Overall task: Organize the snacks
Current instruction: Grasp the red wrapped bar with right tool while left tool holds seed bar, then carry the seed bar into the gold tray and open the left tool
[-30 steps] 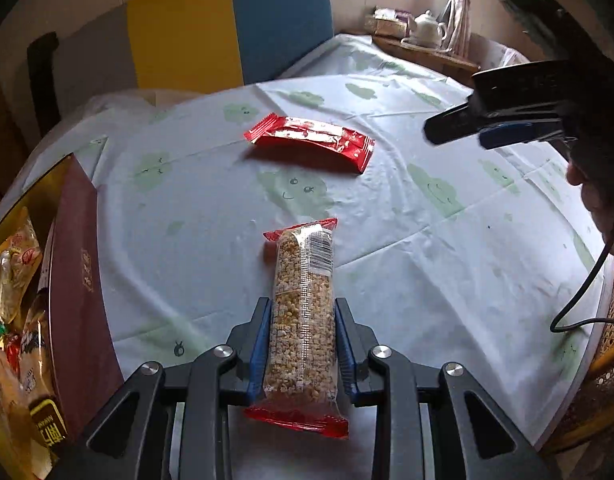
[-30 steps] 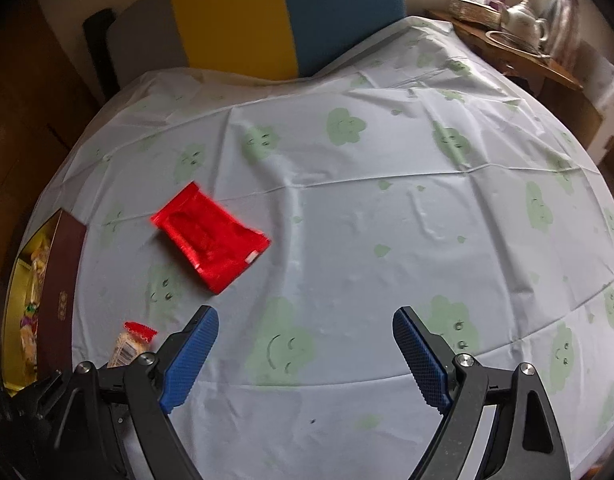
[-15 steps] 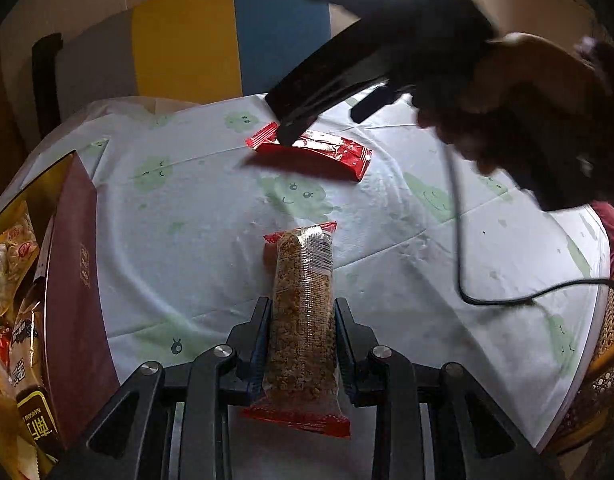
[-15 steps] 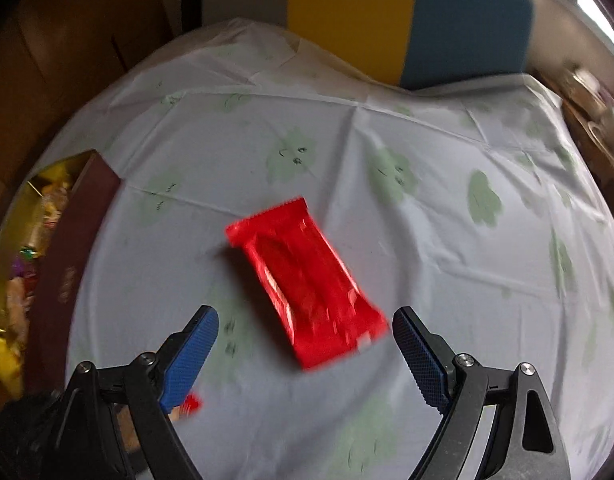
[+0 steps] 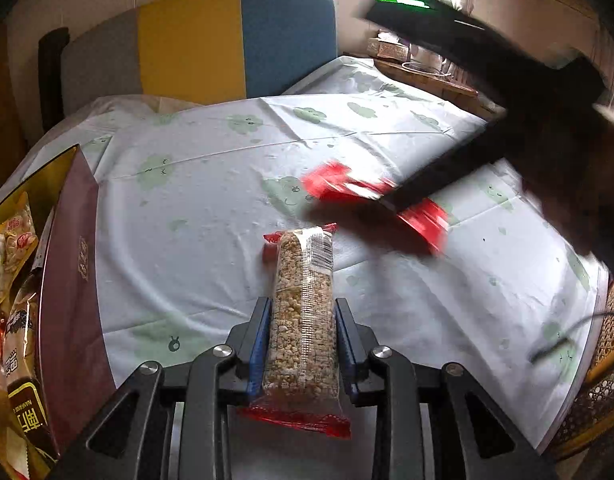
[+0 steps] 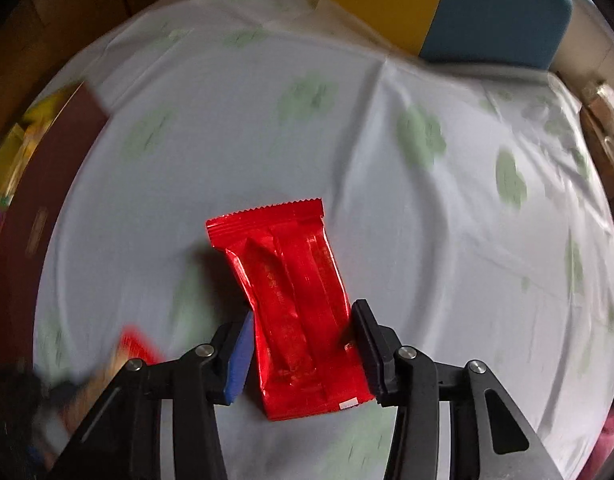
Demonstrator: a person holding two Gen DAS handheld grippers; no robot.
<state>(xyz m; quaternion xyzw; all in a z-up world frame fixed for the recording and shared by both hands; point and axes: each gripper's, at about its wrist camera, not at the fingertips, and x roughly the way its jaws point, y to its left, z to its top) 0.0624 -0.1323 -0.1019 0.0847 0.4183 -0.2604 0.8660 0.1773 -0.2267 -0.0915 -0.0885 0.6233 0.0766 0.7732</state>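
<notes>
My left gripper [image 5: 301,320] is shut on a clear-wrapped puffed grain bar with red ends [image 5: 303,312], held lengthwise over the table. My right gripper [image 6: 303,336] has closed on a red foil snack packet [image 6: 295,304], with both pads against its sides. In the left wrist view the right gripper [image 5: 391,200] is a dark blur over the same red packet [image 5: 423,216], in the middle of the table.
A maroon and gold box [image 5: 71,280] with several snack packets in it stands at the table's left edge; it also shows in the right wrist view [image 6: 47,160]. A white cloth with green prints [image 5: 211,216] covers the table. A yellow and blue chair back [image 5: 235,40] stands behind.
My right gripper came down over the red packet and closed from wide open onto it. The red packet has shifted nearer and to the right. My left gripper stayed put, holding the grain bar.
</notes>
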